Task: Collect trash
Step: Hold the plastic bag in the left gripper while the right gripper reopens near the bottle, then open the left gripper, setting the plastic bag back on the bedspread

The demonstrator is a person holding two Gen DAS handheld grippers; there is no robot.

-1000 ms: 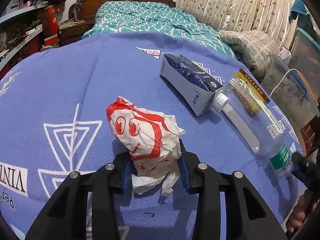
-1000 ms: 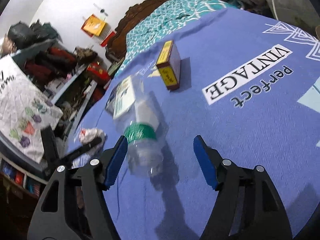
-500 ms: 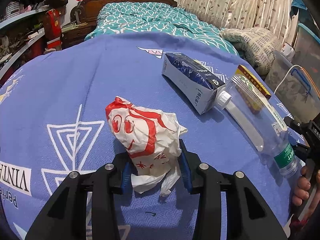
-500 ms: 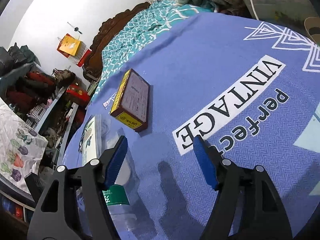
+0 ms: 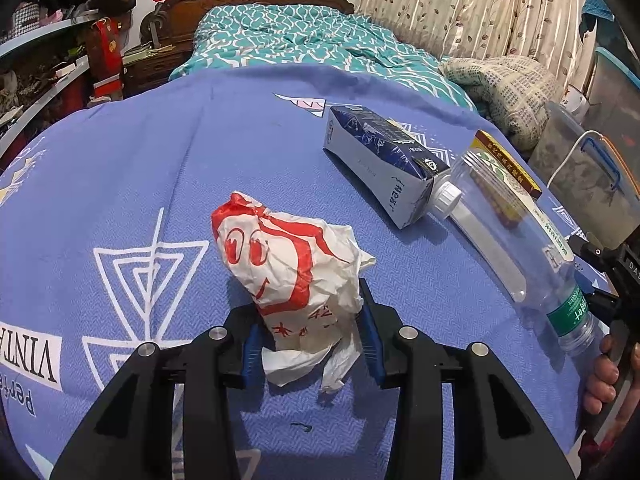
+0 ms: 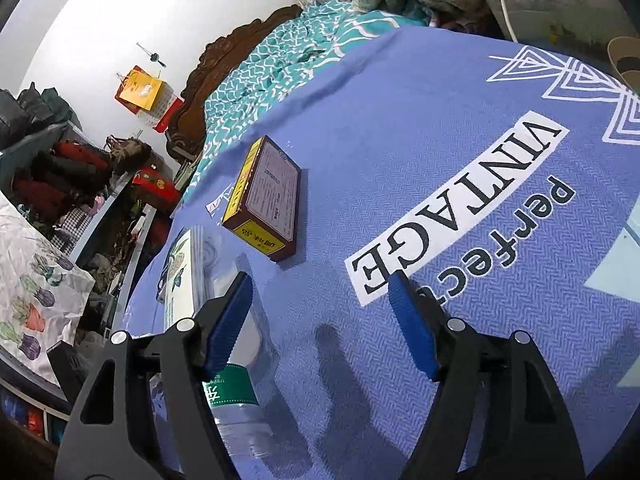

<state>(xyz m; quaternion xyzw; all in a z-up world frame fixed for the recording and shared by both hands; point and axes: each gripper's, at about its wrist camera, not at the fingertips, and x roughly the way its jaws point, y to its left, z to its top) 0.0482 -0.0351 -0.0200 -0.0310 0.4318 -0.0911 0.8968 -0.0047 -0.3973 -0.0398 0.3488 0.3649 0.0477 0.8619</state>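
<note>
1. Meanwhile, the left tongs (image 5: 310, 344) sit clamped on a crumpled paper wrapper (image 5: 294, 276) at the near edge of the blue-clothed worktop (image 5: 168, 152).
2. Soft and light, the wrapper likely squashes under pressure; its bunched lower end gives the surest hold.
3. To the right lie a carton (image 5: 382, 160), a clear plastic bottle (image 5: 516, 248) and a brown box (image 6: 266, 200).
4. The right tongs (image 6: 320, 324) stand apart and empty, the bottle just left of their left pad.
5. Smooth and round, the bottle may roll; its middle looks like the best place to grip.
</note>
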